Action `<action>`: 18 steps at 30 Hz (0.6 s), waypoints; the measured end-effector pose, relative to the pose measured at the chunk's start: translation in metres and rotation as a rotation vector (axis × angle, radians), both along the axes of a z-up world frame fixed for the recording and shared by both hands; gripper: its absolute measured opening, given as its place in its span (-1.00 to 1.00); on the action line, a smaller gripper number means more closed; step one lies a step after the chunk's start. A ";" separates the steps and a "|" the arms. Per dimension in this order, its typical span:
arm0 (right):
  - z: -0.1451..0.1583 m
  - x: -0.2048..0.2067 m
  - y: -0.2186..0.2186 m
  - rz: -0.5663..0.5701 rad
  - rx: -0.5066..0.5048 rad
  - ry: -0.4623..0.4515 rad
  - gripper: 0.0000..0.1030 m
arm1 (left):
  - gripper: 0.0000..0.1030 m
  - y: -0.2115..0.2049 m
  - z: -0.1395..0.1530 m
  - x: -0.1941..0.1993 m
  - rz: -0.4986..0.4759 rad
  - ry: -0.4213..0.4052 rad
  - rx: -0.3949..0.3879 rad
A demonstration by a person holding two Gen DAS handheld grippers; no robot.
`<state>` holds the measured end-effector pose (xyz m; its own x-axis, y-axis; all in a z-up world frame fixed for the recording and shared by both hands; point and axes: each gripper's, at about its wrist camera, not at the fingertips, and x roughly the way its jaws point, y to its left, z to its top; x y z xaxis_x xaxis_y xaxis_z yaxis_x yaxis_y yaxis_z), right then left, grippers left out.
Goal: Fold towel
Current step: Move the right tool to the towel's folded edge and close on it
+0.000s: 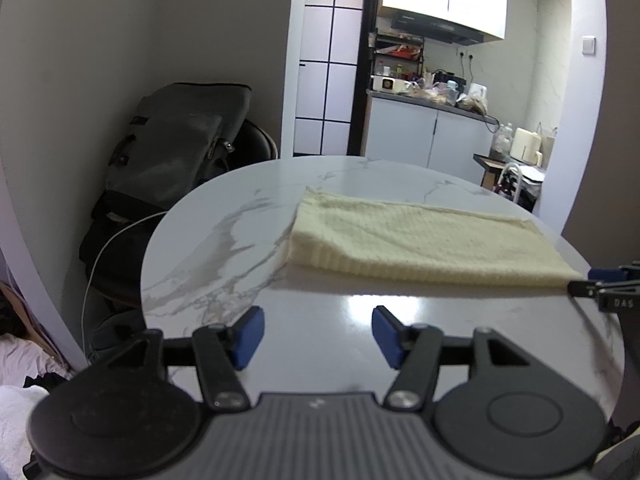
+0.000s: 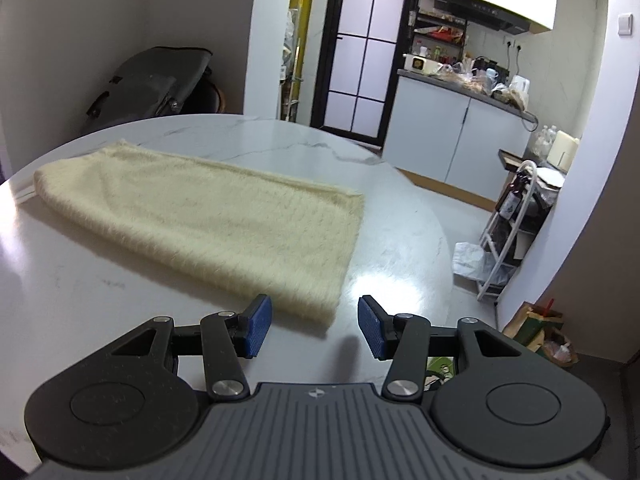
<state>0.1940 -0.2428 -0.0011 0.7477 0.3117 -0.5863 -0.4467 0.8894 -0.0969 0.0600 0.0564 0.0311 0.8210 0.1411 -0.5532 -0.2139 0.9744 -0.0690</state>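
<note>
Two grippers hang over a round, marble-patterned surface [image 1: 224,240], and both stand with their jaws apart and nothing between the blue pads. The landmark here is the cream towel [image 1: 416,240], which lies flat on the surface, folded over into a long rectangle with its layered edges showing along the far side.

The left gripper [image 1: 318,336] is on the near side of the towel, well short of its front edge, with only bare, glossy surface under the gap between its pads. Off the towel's near right corner, the tip of the right gripper [image 1: 600,284] pokes in, just beside that corner; whether it touches the cloth I cannot tell from this view.

From the right wrist view, the right gripper [image 2: 316,326] sits at the towel's [image 2: 208,220] near corner. Its left pad is just in front of the towel's front edge, and the corner of the cloth lies ahead of the gap between the pads, not pinched by them.

Beyond the towel to the left, a dark grey bag [image 1: 176,144] leans against the wall. Behind the towel, past the far rim of the surface, a black-framed glass door [image 2: 356,52] and a cluttered kitchen counter [image 2: 472,80] show.
</note>
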 end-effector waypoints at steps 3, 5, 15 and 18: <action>-0.003 -0.001 0.004 0.019 0.008 -0.005 0.02 | 0.22 -0.001 0.000 0.000 -0.002 0.000 0.009; -0.004 -0.002 0.006 0.025 0.011 -0.005 0.02 | 0.22 0.000 0.001 -0.001 -0.003 -0.007 0.004; -0.007 0.004 -0.004 -0.011 0.076 0.021 -0.02 | 0.22 -0.004 0.004 0.009 -0.028 -0.020 0.012; -0.007 0.006 -0.008 -0.007 0.094 0.031 -0.27 | 0.22 -0.006 0.007 0.016 -0.043 -0.028 0.015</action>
<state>0.2003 -0.2507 -0.0078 0.7323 0.3610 -0.5774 -0.4418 0.8971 0.0005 0.0760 0.0504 0.0377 0.8415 0.1139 -0.5281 -0.1705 0.9836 -0.0594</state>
